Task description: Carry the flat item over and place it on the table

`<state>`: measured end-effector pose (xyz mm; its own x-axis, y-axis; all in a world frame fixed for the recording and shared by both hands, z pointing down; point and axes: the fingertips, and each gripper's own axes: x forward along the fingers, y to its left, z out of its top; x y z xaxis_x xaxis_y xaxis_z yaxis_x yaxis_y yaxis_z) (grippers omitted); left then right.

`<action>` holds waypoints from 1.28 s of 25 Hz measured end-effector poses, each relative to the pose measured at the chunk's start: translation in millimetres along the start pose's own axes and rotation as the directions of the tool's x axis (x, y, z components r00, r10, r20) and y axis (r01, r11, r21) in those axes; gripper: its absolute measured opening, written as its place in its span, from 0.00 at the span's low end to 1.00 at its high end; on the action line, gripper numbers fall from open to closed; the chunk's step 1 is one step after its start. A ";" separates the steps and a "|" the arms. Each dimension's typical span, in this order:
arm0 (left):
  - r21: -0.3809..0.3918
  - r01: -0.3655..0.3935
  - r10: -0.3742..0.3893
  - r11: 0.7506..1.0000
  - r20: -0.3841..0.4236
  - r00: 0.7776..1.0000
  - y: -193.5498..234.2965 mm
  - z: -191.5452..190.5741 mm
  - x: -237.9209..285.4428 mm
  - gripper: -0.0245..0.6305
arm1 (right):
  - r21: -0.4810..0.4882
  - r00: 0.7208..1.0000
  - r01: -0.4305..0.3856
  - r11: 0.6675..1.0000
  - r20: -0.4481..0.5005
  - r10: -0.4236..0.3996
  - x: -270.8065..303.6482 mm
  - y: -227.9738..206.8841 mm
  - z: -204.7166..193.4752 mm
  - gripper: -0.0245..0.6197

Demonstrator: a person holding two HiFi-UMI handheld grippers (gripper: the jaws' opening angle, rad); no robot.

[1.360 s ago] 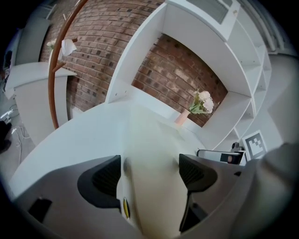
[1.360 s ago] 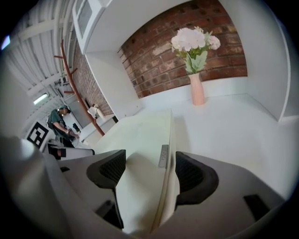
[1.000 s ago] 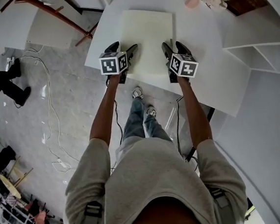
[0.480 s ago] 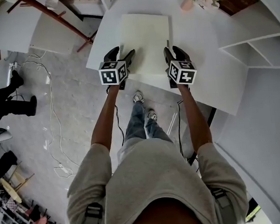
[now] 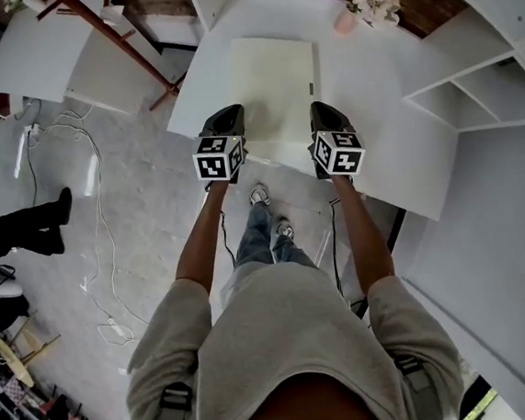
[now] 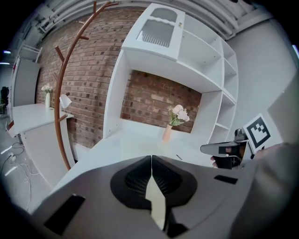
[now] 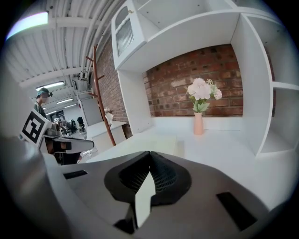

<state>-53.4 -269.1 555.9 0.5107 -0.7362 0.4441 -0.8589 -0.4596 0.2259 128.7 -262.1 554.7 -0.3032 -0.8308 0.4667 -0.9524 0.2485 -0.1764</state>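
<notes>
White table (image 5: 376, 92) carries the cream board (image 5: 273, 79) lying flat; my left gripper (image 5: 225, 118) and right gripper (image 5: 324, 112) have just snapped together, apparently empty, so placing looks finished.

Flat board (image 5: 273, 74) on table (image 5: 384, 128), near front edge. vase (image 5: 344, 23) behind it, to the right (by the back wall). shelves (image 5: 473, 92) right of table, coat rack (image 5: 102, 35) left. At board's near corners: left gripper (image 5: 226, 117), right gripper (image 5: 322, 113).
</notes>
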 end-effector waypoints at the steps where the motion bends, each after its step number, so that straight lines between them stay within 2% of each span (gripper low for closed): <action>1: 0.009 -0.002 0.002 1.000 0.013 1.000 -3.9 2.3 -6.2 0.06 | -0.009 1.000 -0.006 1.000 0.011 0.006 -6.4 4.1 2.2 0.08; 9: 0.052 -0.015 0.010 0.999 0.103 0.995 -32.4 11.8 -65.3 0.06 | -0.095 0.993 -0.033 0.995 0.108 0.043 -73.1 32.7 17.8 0.08; 15: 0.065 -0.039 0.029 0.997 0.155 0.987 -58.6 8.3 -111.1 0.06 | -0.110 0.981 -0.022 0.994 0.190 0.043 -130.7 38.5 27.9 0.08; 19: 0.099 -0.063 0.043 0.993 0.187 0.981 -70.6 10.2 -139.0 0.06 | -0.119 0.973 -0.011 0.993 0.230 0.038 -163.7 38.0 31.4 0.08; 25: 0.138 -0.084 0.052 0.987 0.221 0.974 -91.4 13.4 -170.8 0.06 | -0.146 0.966 -0.001 0.989 0.254 0.039 -207.8 34.9 24.4 0.08; 32: 0.112 -0.106 0.074 0.988 0.262 0.962 -98.7 15.7 -192.3 0.06 | -0.136 0.963 0.021 0.991 0.270 0.017 -237.1 30.8 14.9 0.08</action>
<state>-66.2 -90.0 434.5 0.4381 -0.8723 0.2172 -0.8986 -0.4315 0.0792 171.7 -64.9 425.7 -0.2996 -0.9302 0.2120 -0.9539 0.2965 -0.0475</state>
